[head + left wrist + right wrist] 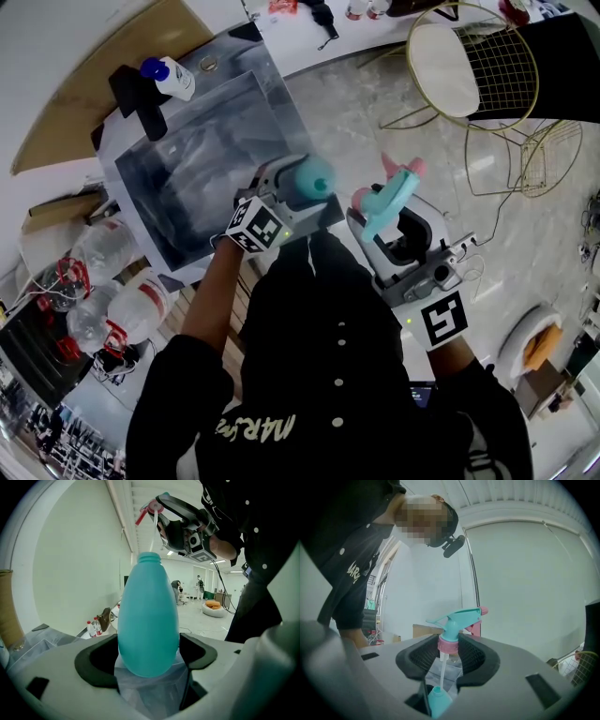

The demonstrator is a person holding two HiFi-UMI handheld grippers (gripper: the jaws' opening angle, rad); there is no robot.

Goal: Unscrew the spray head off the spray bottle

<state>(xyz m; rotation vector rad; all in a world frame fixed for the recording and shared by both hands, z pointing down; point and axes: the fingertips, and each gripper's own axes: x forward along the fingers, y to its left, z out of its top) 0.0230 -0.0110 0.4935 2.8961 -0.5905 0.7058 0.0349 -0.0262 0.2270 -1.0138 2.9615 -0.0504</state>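
My left gripper [298, 192] is shut on the teal spray bottle [311, 178], which stands upright between the jaws [147, 651]. The bottle [147, 616] has a bare, open neck. My right gripper [380, 220] is shut on the spray head [392, 195] at its pink collar and holds it above and to the right of the bottle. In the right gripper view the teal head [457, 619] with its pink nozzle rises above the jaws [449, 651]. Its thin white dip tube [442, 672] hangs down to the bottle's mouth [438, 702].
A clear plastic-lined box [141, 178] sits on the table ahead of my left gripper. A white bottle with a blue cap [173, 77] stands behind it. Several water bottles [103, 248] lie at the left. A gold wire chair [473, 66] stands at the far right.
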